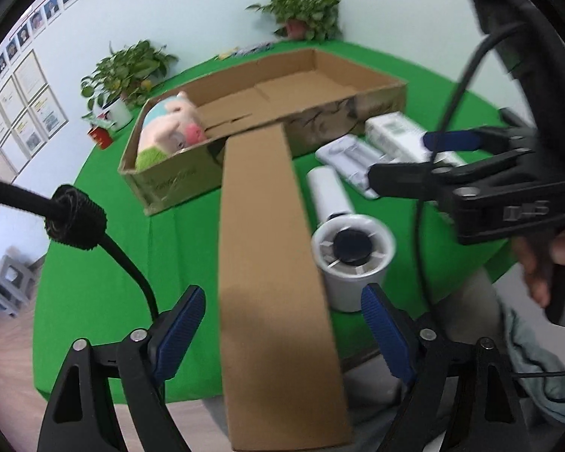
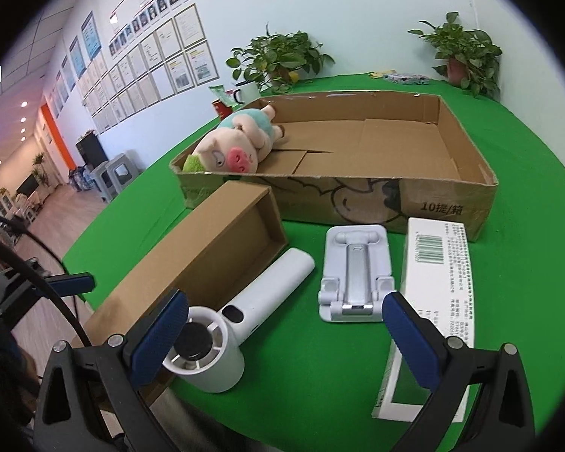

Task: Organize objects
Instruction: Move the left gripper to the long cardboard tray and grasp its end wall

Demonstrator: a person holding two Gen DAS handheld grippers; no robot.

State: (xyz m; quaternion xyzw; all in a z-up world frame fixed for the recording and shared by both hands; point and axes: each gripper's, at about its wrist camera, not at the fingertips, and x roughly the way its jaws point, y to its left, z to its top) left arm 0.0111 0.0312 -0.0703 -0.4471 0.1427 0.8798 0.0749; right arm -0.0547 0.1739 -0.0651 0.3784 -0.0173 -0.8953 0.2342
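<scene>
I've got both claws up over the green table (image 2: 358, 395) and nothing in either one. My left gripper (image 1: 278, 335) has its jaws spread wide, straddling the long brown cardboard box (image 1: 275, 282) without touching it that I can see. That box runs from 6 o'clock straight up to 12 in the left wrist view, its far end butting against the front wall of the big cardboard tray (image 1: 380, 94), where the plush pig (image 1: 173, 128) already lies at the left end.

My right gripper (image 2: 286, 339) is spread apart too, empty. Its left pad (image 2: 158, 342) sits just in front of the handheld fan (image 2: 222, 342), so the fan's round head is at about 8 o'clock from the claw's centre, with the handle pointing away toward 1 o'clock (long axis diagonal, not square to my jaws). The phone stand (image 2: 354, 275) lies dead ahead at 12, lengthwise along my line of sight. The white barcoded box (image 2: 429, 309) lies at 2 o'clock, also lengthwise.

My read: the long box is the left claw's job, since it's centred between those jaws and aligned with them. The fan is nearer my right claw, but I'd judge it needs a wrist turn to cross the handle.
</scene>
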